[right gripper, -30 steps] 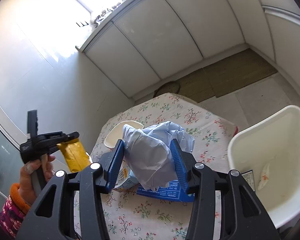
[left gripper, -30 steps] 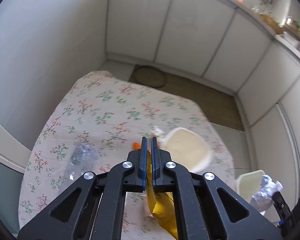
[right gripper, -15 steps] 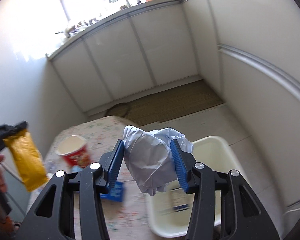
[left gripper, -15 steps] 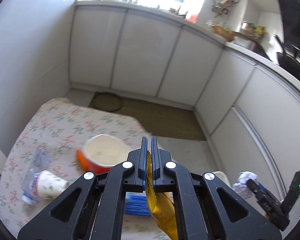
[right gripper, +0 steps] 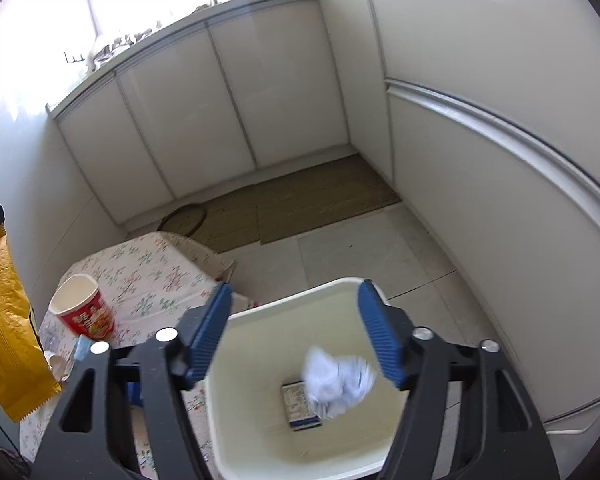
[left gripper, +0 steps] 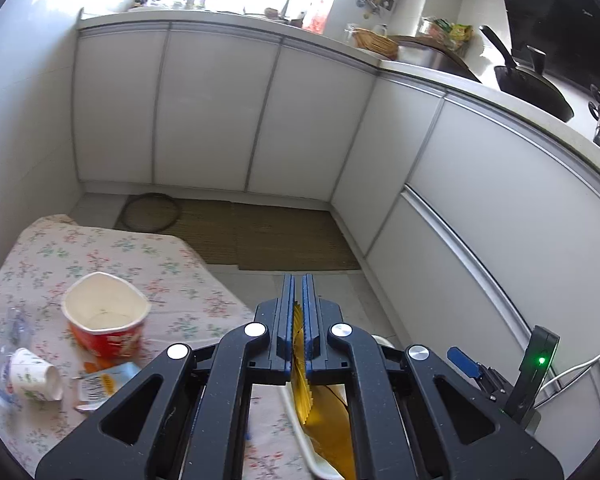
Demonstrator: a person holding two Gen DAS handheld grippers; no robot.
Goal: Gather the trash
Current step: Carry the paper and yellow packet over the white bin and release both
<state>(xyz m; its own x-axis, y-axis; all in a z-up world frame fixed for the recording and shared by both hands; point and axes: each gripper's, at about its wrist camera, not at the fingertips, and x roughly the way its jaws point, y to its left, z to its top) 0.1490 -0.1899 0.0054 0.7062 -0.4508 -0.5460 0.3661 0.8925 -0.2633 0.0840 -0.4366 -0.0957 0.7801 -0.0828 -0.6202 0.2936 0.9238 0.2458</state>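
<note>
My right gripper point(right gripper: 294, 300) is open over the white bin point(right gripper: 260, 360). A crumpled white paper ball point(right gripper: 336, 384) is inside the bin, blurred, beside a small blue box point(right gripper: 296, 406). My left gripper point(left gripper: 297, 292) is shut on a yellow wrapper point(left gripper: 324, 428), which hangs down between the fingers; the wrapper also shows in the right wrist view point(right gripper: 8, 328). The bin's rim point(left gripper: 300, 432) shows just below the left gripper.
A table with a floral cloth point(left gripper: 100, 256) stands at the left and bears a red noodle cup point(left gripper: 104, 320), a fallen paper cup point(left gripper: 36, 376), a clear plastic bottle point(left gripper: 12, 328) and a small packet point(left gripper: 100, 384). White cabinets point(left gripper: 220, 120) line the walls; a mat point(left gripper: 276, 236) lies on the floor.
My right gripper swung over the bin and opened; the paper ball dropped into the bin. My left gripper moved right towards the bin, still holding the yellow wrapper.
</note>
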